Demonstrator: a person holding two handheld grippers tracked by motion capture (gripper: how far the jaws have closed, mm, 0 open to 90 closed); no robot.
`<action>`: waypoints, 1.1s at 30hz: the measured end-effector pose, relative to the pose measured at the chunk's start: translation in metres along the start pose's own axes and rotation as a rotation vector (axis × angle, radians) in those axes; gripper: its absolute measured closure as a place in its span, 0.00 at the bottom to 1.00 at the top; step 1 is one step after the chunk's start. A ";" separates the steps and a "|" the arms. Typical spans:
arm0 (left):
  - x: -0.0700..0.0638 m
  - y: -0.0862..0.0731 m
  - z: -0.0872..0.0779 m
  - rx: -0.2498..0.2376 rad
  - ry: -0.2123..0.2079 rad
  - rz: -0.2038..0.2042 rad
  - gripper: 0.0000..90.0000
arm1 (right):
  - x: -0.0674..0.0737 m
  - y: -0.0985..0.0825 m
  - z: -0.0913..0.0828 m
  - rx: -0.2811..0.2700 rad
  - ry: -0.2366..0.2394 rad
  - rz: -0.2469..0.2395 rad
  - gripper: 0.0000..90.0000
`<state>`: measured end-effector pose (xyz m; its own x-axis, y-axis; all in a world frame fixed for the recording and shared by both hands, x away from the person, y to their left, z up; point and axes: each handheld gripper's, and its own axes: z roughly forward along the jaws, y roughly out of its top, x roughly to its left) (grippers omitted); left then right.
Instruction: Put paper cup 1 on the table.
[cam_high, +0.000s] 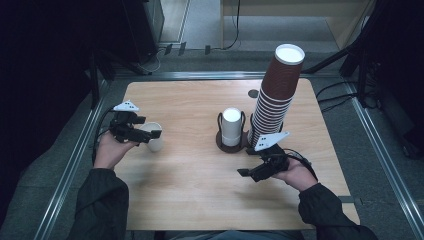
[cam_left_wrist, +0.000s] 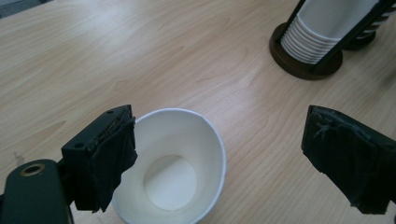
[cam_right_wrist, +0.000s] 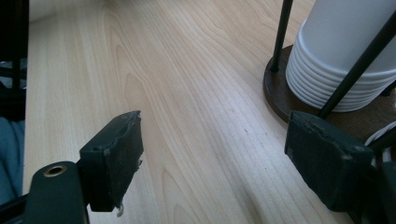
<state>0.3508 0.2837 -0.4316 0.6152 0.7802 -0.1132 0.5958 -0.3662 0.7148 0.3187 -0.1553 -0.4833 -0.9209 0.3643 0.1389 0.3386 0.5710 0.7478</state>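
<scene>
White paper cup (cam_left_wrist: 175, 168), lower centre of the left gripper view, between the left tool (cam_left_wrist: 243, 158)'s wide-apart pads on the bench (cam_left_wrist: 140, 60): plain, thin-walled, empty, mouth up. Likely light, easily crushed; best taken gently across the wall below the rim. Right tool (cam_right_wrist: 212, 158), lower frame: wide, empty, near the stacked white cups (cam_right_wrist: 345, 60).
</scene>
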 end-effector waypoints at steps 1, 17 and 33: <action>-0.001 0.001 0.000 -0.002 -0.014 -0.001 0.11 | 0.000 0.000 0.000 0.008 -0.006 -0.001 0.22; -0.033 0.008 0.010 -0.018 -0.113 0.018 0.18 | 0.001 0.000 -0.001 0.034 0.006 0.011 0.21; -0.074 0.007 0.024 0.013 -0.164 0.080 0.18 | 0.006 0.000 -0.011 -0.019 -0.038 -0.019 0.24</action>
<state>0.3223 0.2113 -0.4344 0.7365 0.6553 -0.1680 0.5472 -0.4310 0.7175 0.3114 -0.1615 -0.4748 -0.9190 0.3814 0.1000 0.3170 0.5639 0.7625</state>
